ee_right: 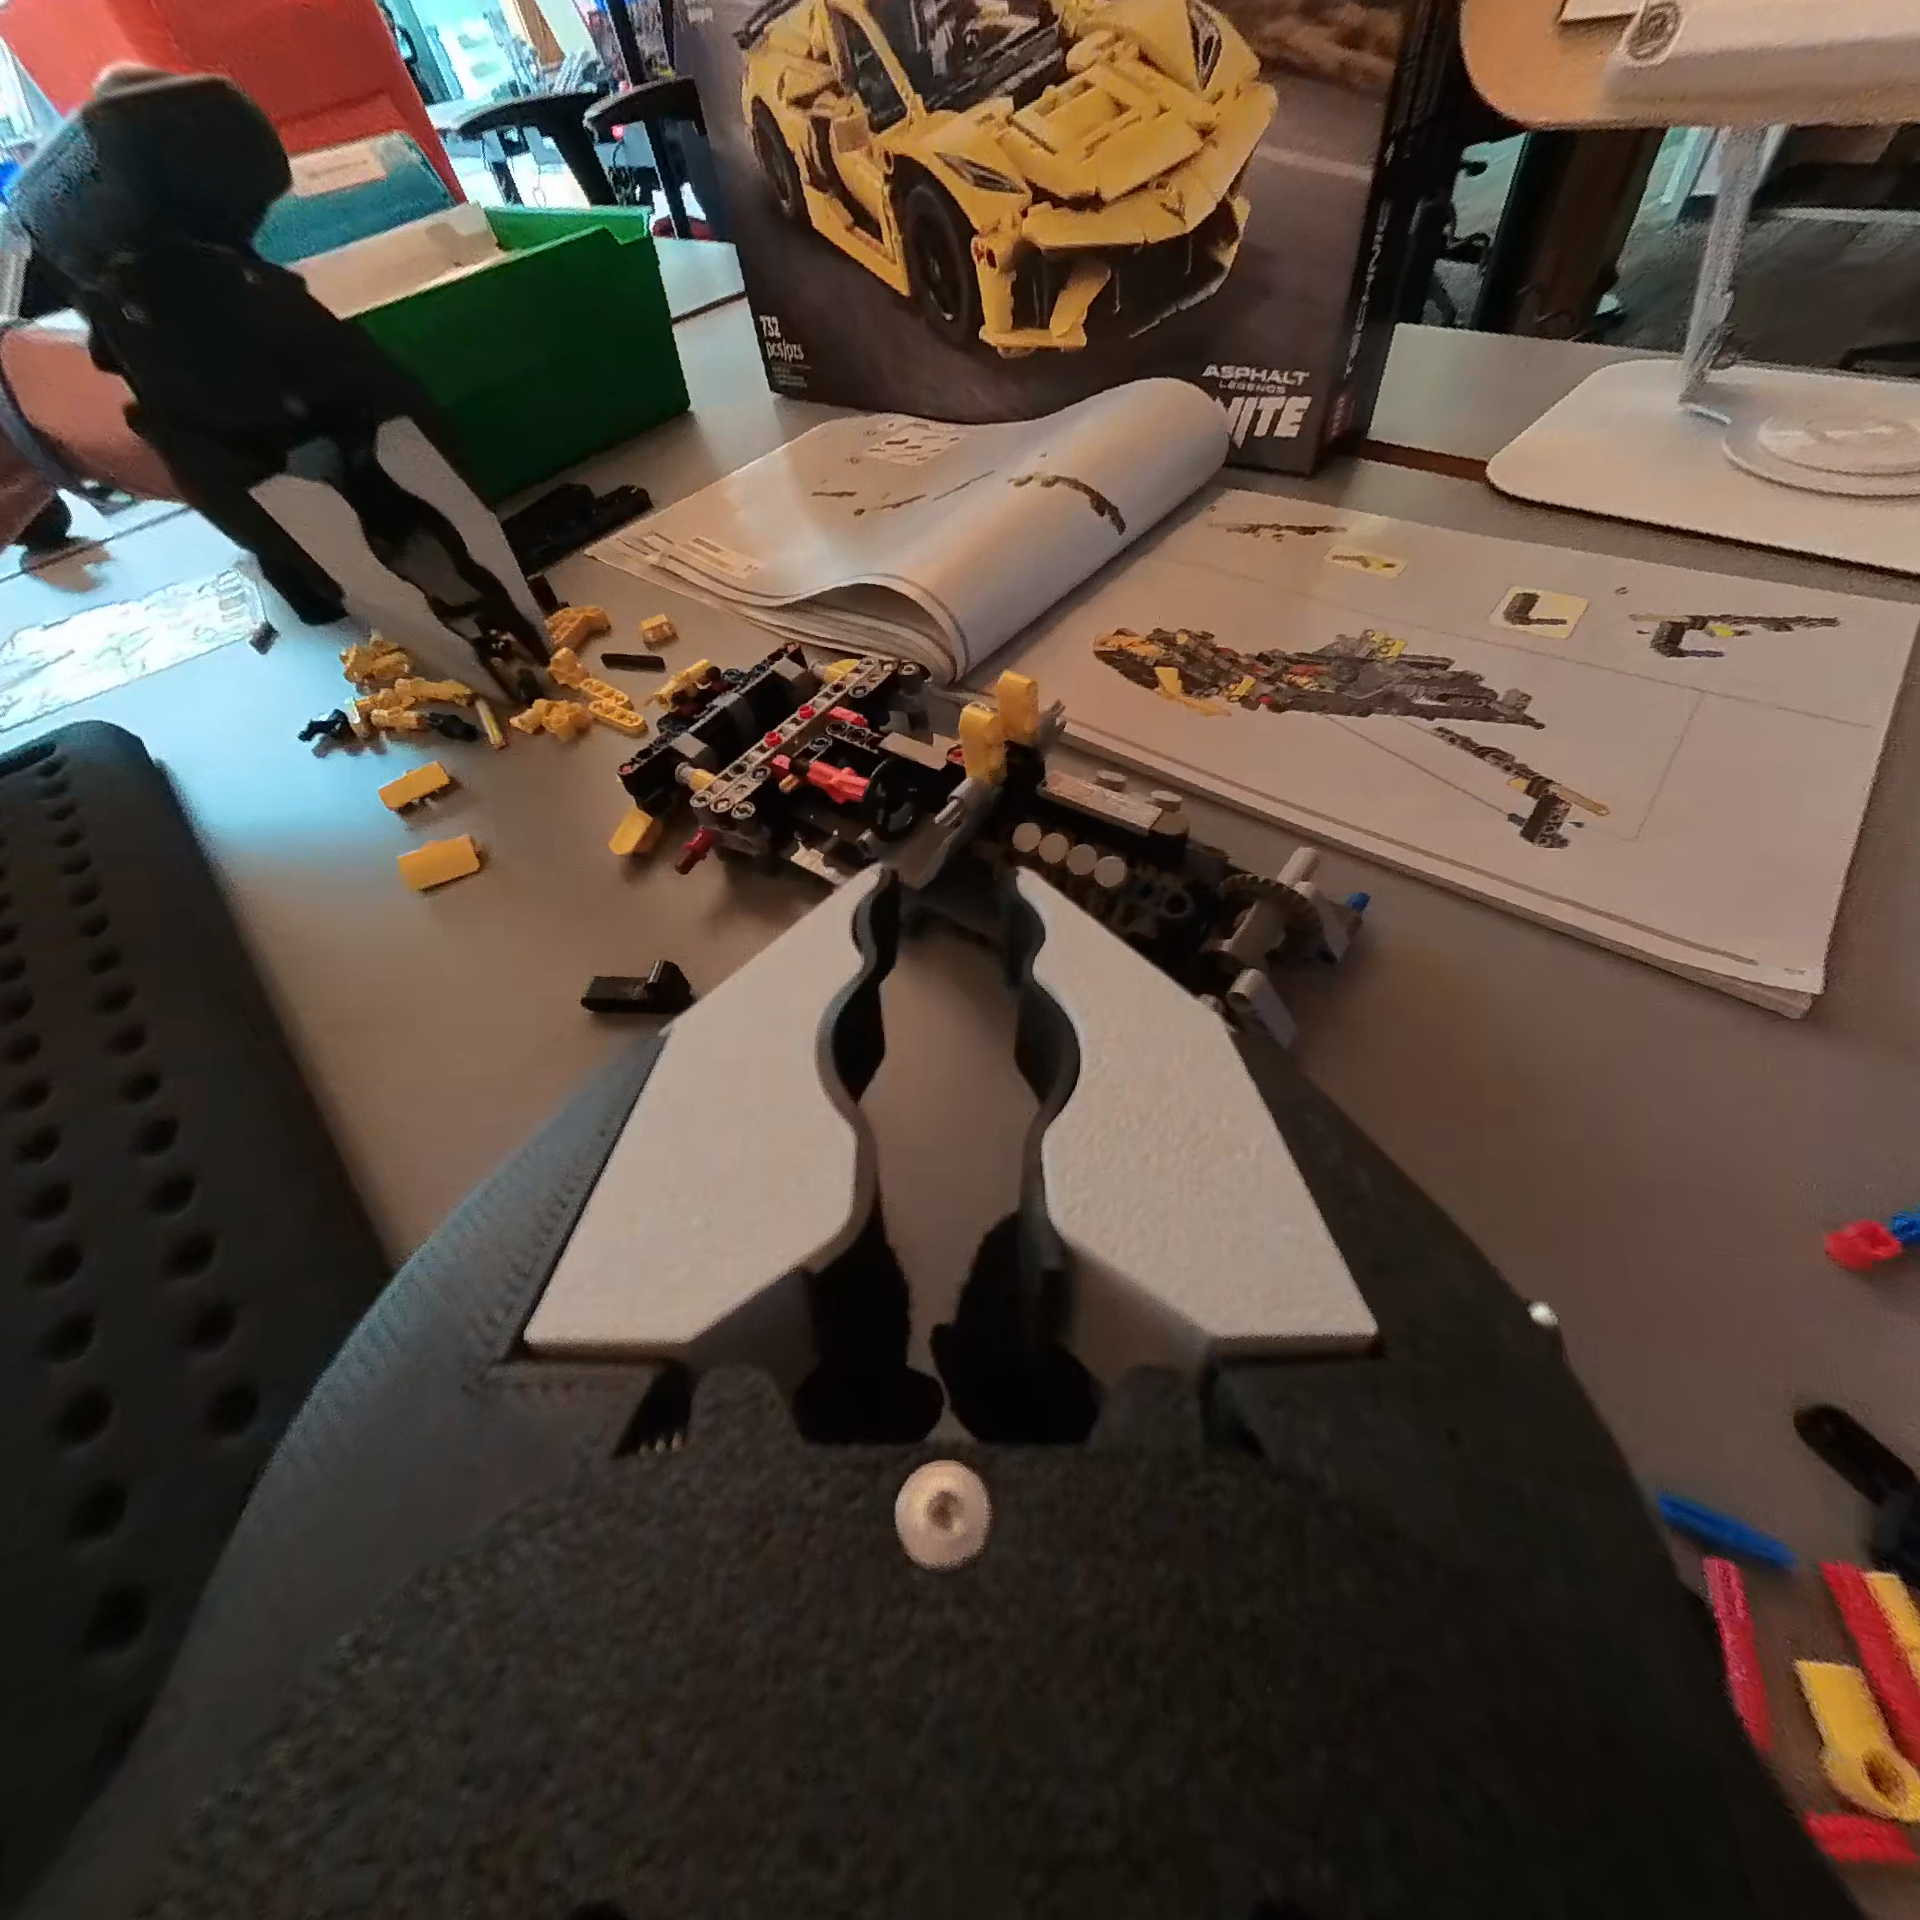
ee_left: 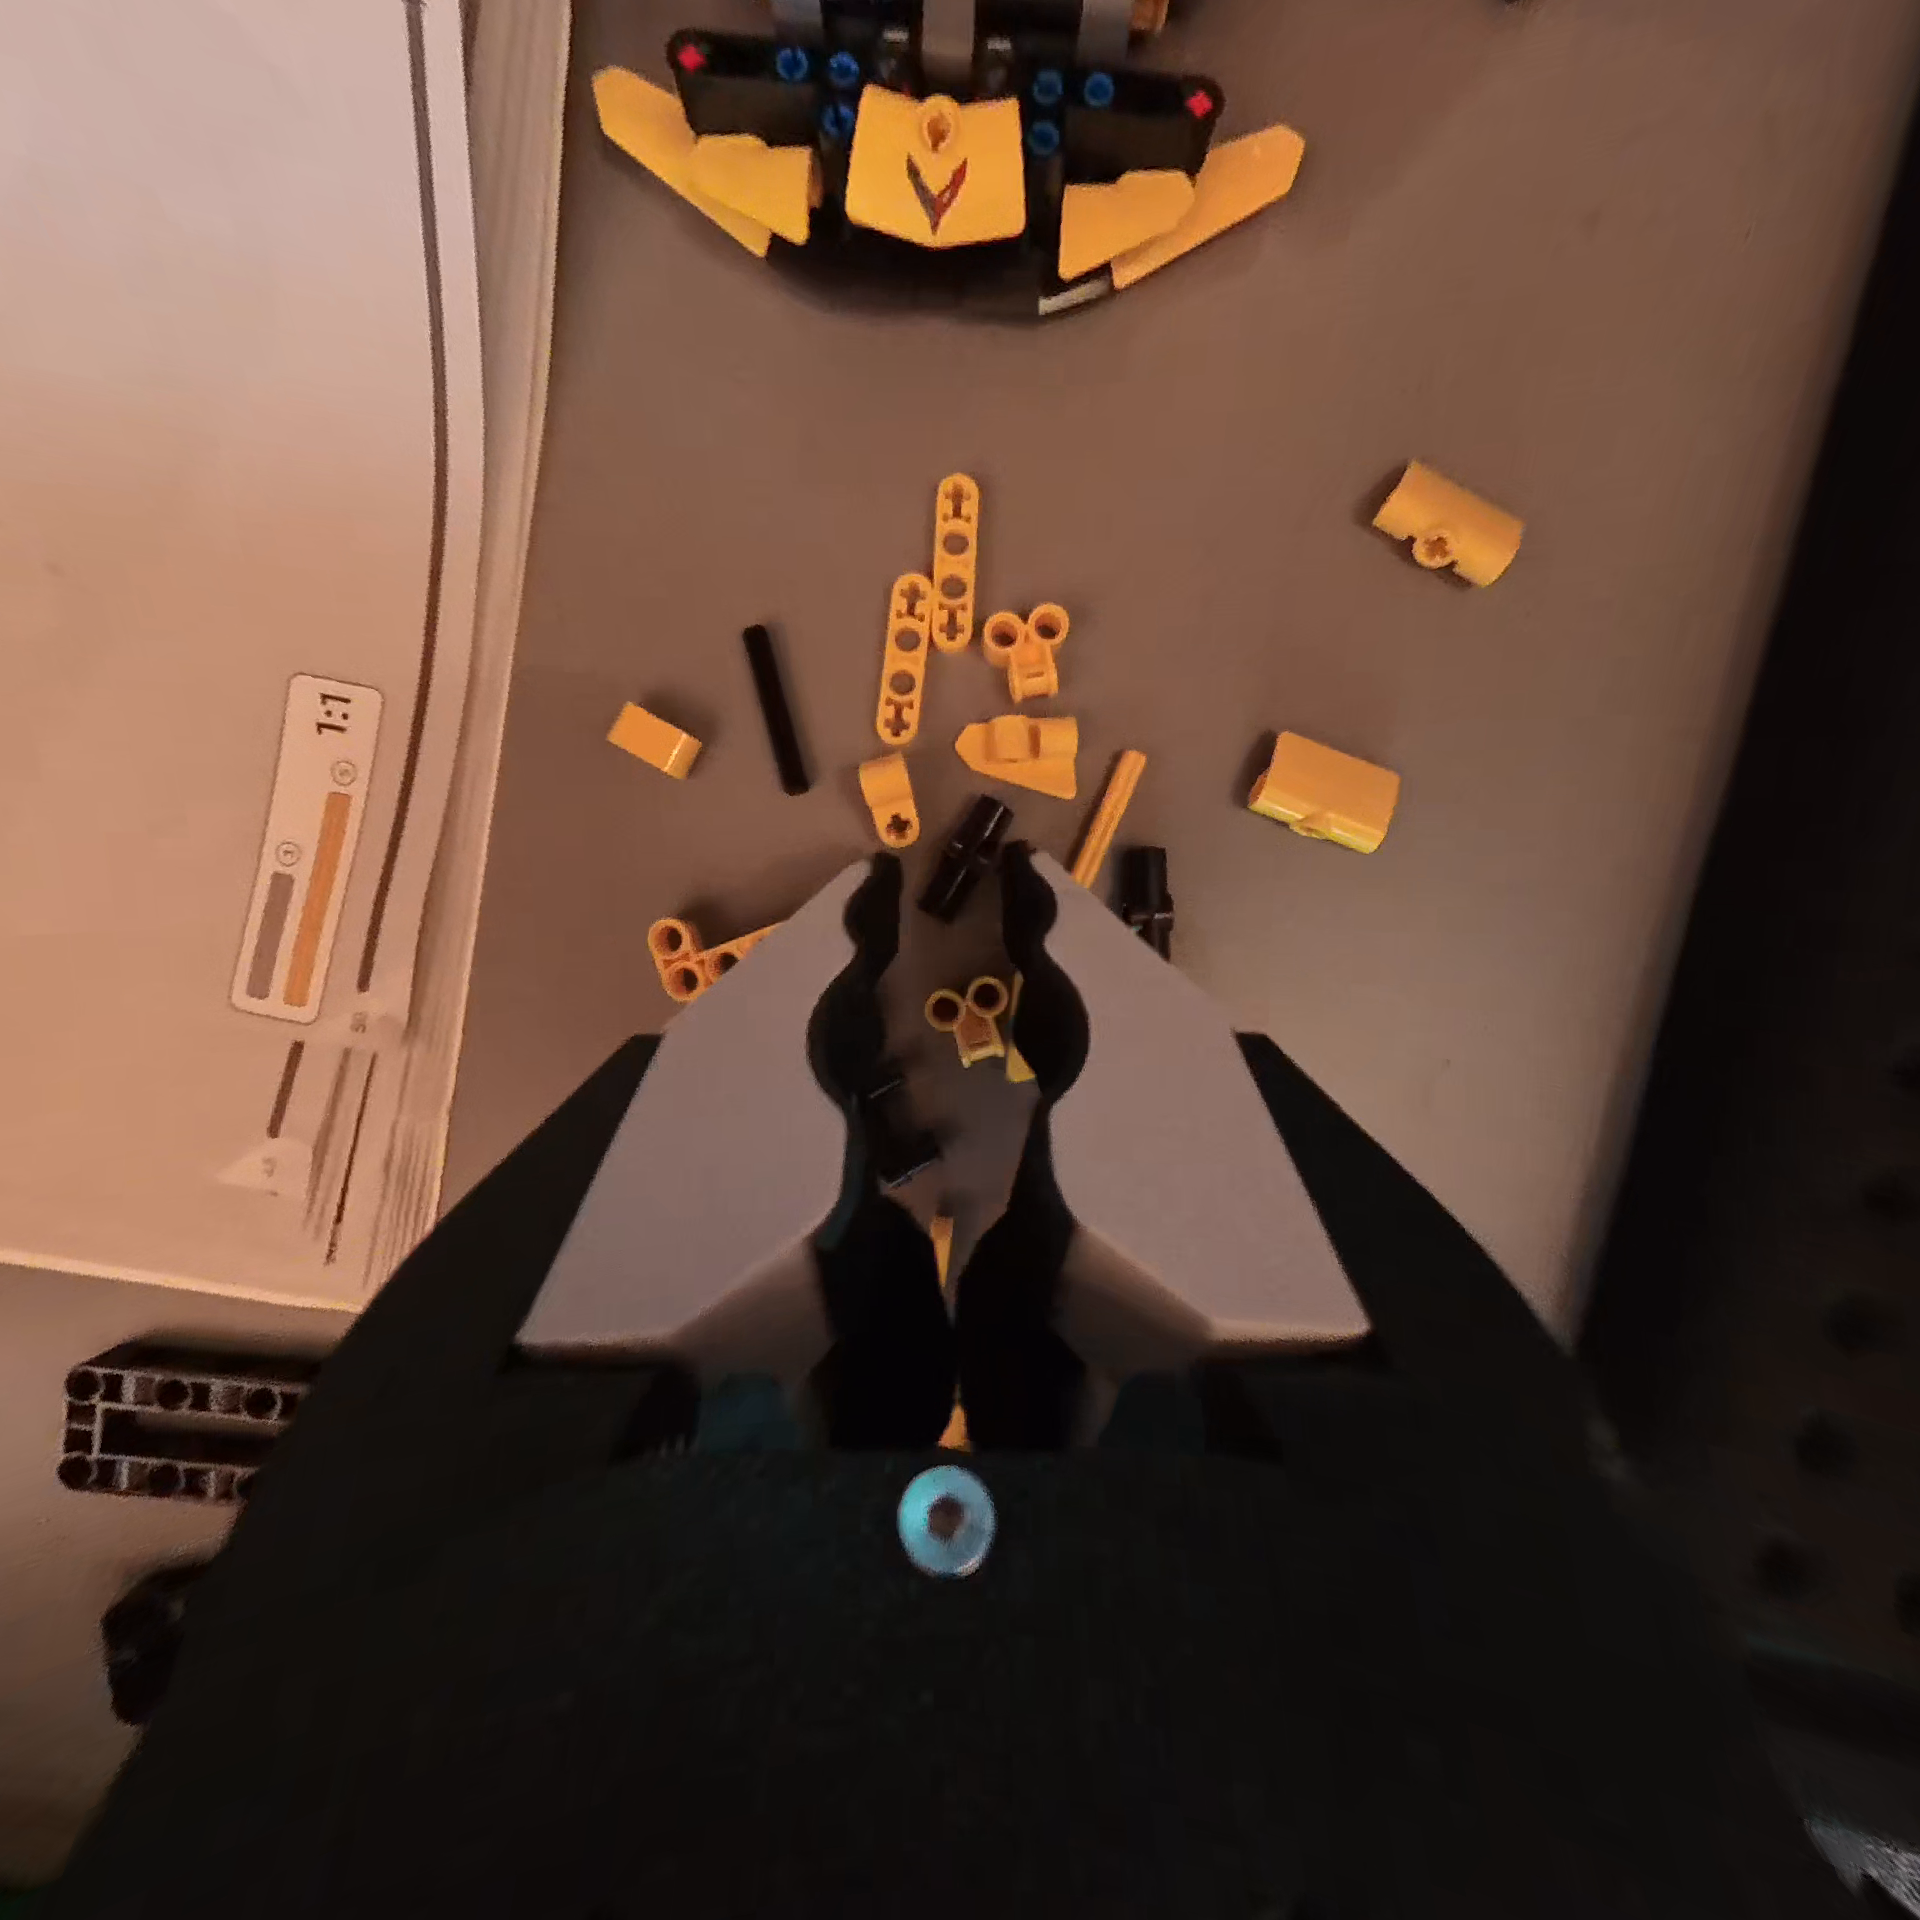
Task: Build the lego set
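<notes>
Yellow connector (ee_left: 694,958) half behind finger (ee_left: 758,1029)

An open-plan office: a grey bench (ee_right: 1455,1195) carries a toy car box (ee_right: 1039,229), an open instruction booklet (ee_right: 1403,727) and a green bin (ee_right: 540,332), with a white monitor stand (ee_right: 1662,436) at far right and black office chairs (ee_right: 644,135) beyond.

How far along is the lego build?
Done: a partial chassis stands on the table, and a yellow-and-black nose section is assembled. In hand: nothing; the left gripper is open, down among the loose yellow parts with a black pin at its tips, and the right gripper is open by the chassis. Left: most bodywork, judging by the box picture.
</notes>
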`<state>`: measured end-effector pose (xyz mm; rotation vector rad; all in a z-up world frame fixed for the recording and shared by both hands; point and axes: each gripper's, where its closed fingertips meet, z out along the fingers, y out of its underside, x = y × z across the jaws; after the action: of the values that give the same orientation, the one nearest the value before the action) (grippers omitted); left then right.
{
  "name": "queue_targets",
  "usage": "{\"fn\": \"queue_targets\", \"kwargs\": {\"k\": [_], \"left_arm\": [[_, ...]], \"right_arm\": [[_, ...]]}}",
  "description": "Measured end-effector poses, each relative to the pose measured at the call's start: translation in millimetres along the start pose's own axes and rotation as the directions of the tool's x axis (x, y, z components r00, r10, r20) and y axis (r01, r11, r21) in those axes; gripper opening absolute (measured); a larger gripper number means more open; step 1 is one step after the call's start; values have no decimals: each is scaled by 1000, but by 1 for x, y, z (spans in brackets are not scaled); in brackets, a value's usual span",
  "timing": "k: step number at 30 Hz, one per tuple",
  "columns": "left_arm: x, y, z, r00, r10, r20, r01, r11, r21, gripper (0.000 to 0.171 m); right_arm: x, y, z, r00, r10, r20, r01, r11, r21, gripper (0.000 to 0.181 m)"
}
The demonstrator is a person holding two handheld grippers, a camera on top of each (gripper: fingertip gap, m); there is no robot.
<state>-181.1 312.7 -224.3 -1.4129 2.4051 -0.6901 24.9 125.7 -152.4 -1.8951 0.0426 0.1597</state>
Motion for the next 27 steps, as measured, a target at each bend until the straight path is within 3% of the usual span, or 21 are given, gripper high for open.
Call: {"fn": "queue_targets", "kwargs": {"k": [1,4,7,10,12,15,18,25,27], "left_arm": [[0,-1,0,1000,9,2,-9,1000,2,6],[1,1,-4,1000,10,30,-10,1000,-15,4],[3,-9,-21,996,-32,80,29,998,48,4],[42,-61,-30,998,-56,15,51,971,234,5],[70,-96,-11,999,-49,4,46,957,285,5],[92,-112,32,998,-2,68,-12,981,195,5],[106,-118,55,999,-32,3,31,983,179,4],[117,-118,74,1000,-12,7,11,994,112,5],[116,-120,73,999,-36,13,34,992,119,15]], "right_arm": [[-1,1,1,1000,-5,2,5,1000,-7,18],[-2,3,3,1000,-13,6,13,1000,-16,18],[-2,1,1,1000,-3,9,3,1000,-4,17],[-2,0,1,1000,9,16,-9,1000,1,17],[-2,-1,0,1000,5,14,-5,1000,4,17],[-4,0,1,1000,-9,13,9,1000,-3,17],[-7,0,-1,1000,-22,20,21,1000,3,17],[-11,-1,-3,999,-20,42,20,1000,12,18],[-12,-1,-3,999,-22,47,22,1000,10,18]]}}
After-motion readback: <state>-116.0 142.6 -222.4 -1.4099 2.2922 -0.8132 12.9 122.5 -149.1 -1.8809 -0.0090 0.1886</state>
